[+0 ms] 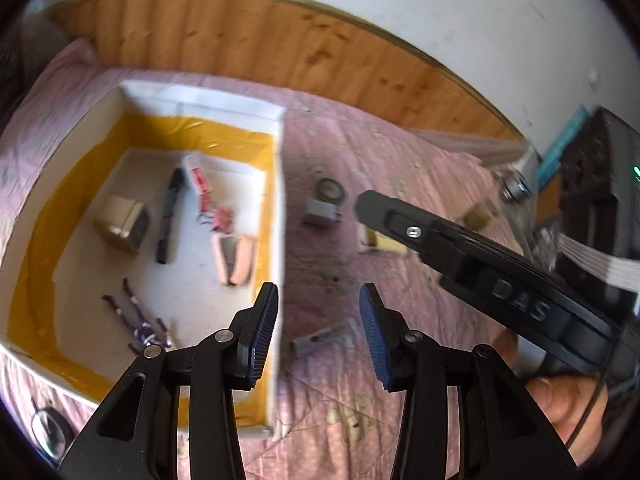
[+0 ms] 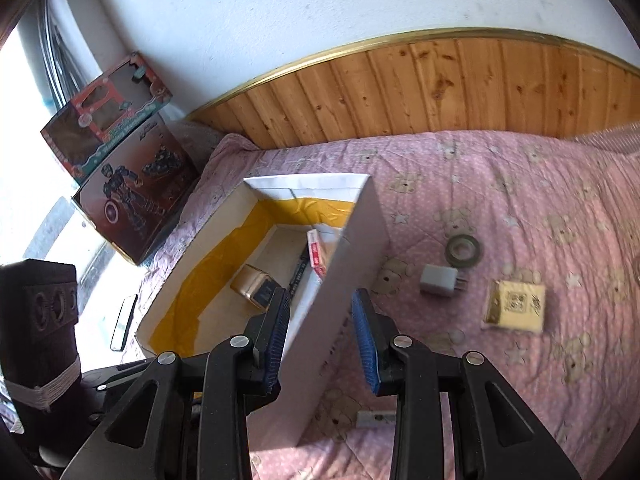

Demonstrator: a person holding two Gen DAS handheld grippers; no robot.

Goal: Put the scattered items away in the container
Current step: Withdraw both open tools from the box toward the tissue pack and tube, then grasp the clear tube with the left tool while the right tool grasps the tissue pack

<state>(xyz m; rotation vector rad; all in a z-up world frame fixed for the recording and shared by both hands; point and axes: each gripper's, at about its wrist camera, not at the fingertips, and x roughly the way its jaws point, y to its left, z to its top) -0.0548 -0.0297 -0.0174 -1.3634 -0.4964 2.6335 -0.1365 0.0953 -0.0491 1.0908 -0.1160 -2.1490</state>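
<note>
A white box with yellow lining (image 1: 276, 128) (image 2: 360, 240) lies on the pink bedspread. It holds a tan case (image 1: 122, 224), a black pen (image 1: 170, 216), a red-and-white pack (image 1: 200, 184), a pink case (image 1: 234, 256) and a purple item (image 1: 136, 320). On the bedspread to its right lie a tape roll (image 2: 464, 250), a grey plug (image 2: 440, 280), a yellow packet (image 2: 516, 308) and a small grey tube (image 1: 320, 340). My left gripper (image 1: 318, 320) hangs open over the box's right wall, holding nothing. My right gripper (image 2: 322, 332) is open too, above that same wall, and it partly hides the packet in the left wrist view.
A wooden headboard (image 2: 440, 92) and a white wall run along the far side. Toy boxes (image 2: 132, 184) stand beyond the bed's left corner, and a dark phone (image 2: 124, 322) lies below them. A person's hand (image 1: 568, 408) holds the right gripper.
</note>
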